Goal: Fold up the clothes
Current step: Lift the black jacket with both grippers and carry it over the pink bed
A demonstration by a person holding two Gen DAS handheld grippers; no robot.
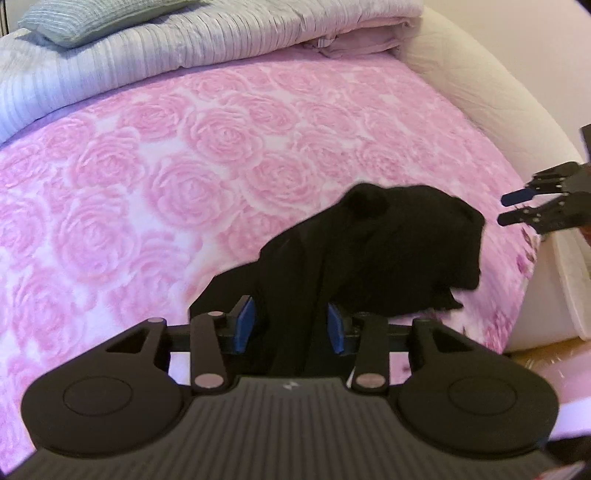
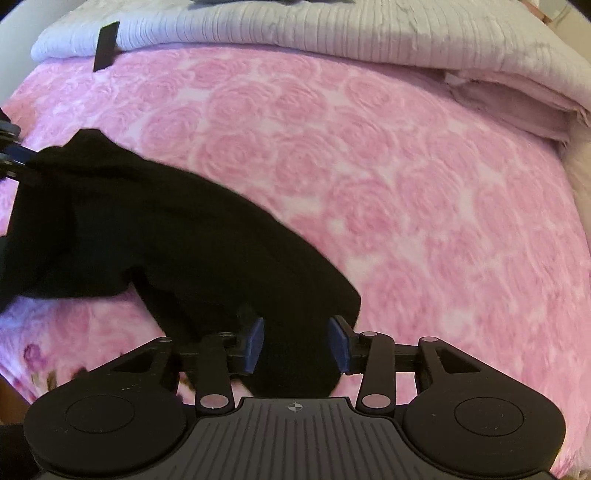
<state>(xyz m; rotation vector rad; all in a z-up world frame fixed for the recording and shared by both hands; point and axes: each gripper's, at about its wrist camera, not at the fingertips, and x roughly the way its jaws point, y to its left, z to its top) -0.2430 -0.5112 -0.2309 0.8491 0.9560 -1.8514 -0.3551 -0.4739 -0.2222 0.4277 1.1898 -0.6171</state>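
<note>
A black garment (image 1: 373,254) lies bunched on the pink rose bedspread (image 1: 184,147). The left gripper (image 1: 291,325) has its fingers spread around a fold; the right gripper (image 2: 297,343), fingers likewise spread, straddles another part, probably to spread it flat

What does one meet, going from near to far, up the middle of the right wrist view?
Right gripper with its blue fingers apart → black garment lying between them → pink rose-patterned bedspread → folded pale ribbed quilt at the far edge.
</note>
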